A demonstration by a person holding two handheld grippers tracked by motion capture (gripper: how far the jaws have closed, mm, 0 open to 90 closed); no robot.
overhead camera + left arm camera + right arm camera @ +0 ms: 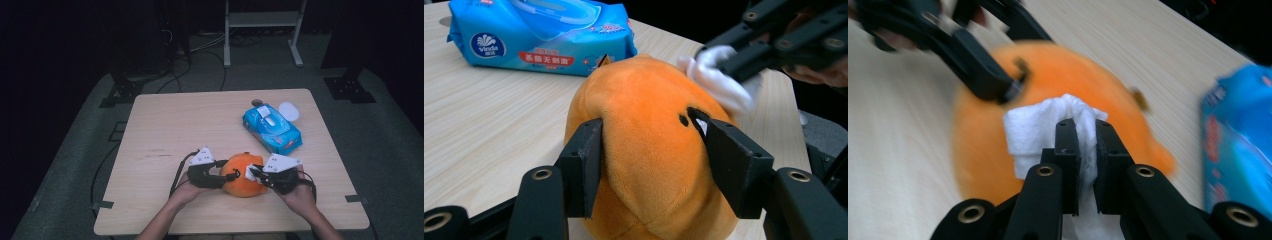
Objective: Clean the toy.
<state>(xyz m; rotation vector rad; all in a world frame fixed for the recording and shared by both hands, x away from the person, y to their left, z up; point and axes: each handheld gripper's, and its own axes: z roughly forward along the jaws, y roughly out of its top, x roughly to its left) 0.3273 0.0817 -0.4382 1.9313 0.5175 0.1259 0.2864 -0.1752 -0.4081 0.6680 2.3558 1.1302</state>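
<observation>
At table's near edge, left claw (649, 165) clamps orange plush (649, 150); right claw (1087, 135) pinches white wipe (1038, 130).

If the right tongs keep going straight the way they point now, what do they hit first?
The orange plush toy, most likely. The right tongs are shut on a white wipe whose bunched end looks already against the plush, so hardly any travel remains; depth is unclear.

Wooden table (165, 130) bears orange plush toy (242, 175), wipes pack (272, 128).
</observation>
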